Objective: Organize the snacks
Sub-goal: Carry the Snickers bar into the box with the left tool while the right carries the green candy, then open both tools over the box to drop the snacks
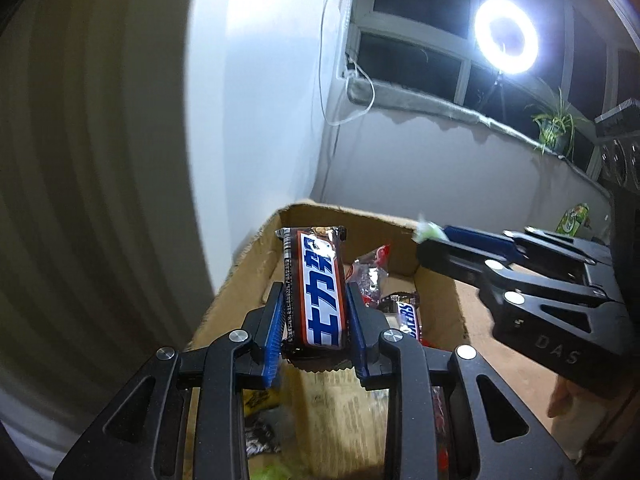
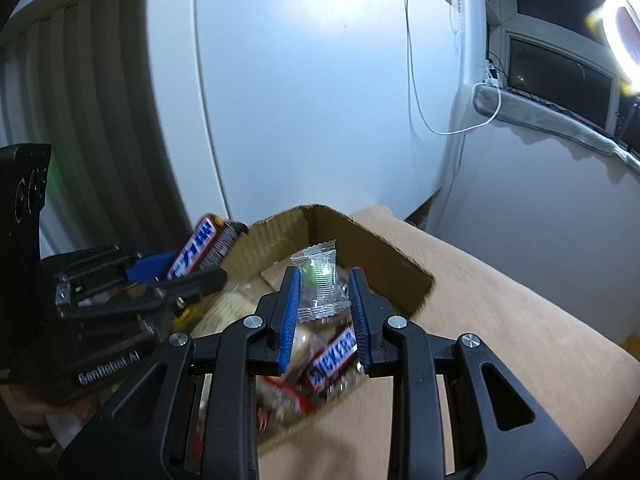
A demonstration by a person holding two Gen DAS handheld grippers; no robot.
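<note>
From the left wrist, the left gripper (image 1: pixel 314 312) is clamping a chocolate bar (image 1: pixel 316 292) between its blue pads, holding it upright above an open cardboard box (image 1: pixel 436 292). In the box, a red-and-clear packet (image 1: pixel 370 276) and a Snickers bar (image 1: pixel 408 314) are lying behind the held bar. The right gripper (image 1: pixel 430 238) is reaching in from the right over the box's far rim, pinching something pale green at its tip. Behind, a ring light (image 1: pixel 506 36) is glaring against a dark window (image 1: pixel 416 56), a potted plant (image 1: pixel 556 124) is sitting on the sill, and a white cable (image 1: pixel 348 92) is hanging down the wall.

From the right wrist, the right gripper (image 2: pixel 324 306) is squeezing a clear-wrapped candy (image 2: pixel 320 284) with a green centre, above the box (image 2: pixel 384 252). Below it a Snickers bar (image 2: pixel 334 356) is lying among blurred wrappers. The left gripper (image 2: pixel 180 276) is coming in from the left with its chocolate bar (image 2: pixel 204 246) over the box's edge. The box is sitting on a tan bench (image 2: pixel 520 328) by a white wall.
</note>
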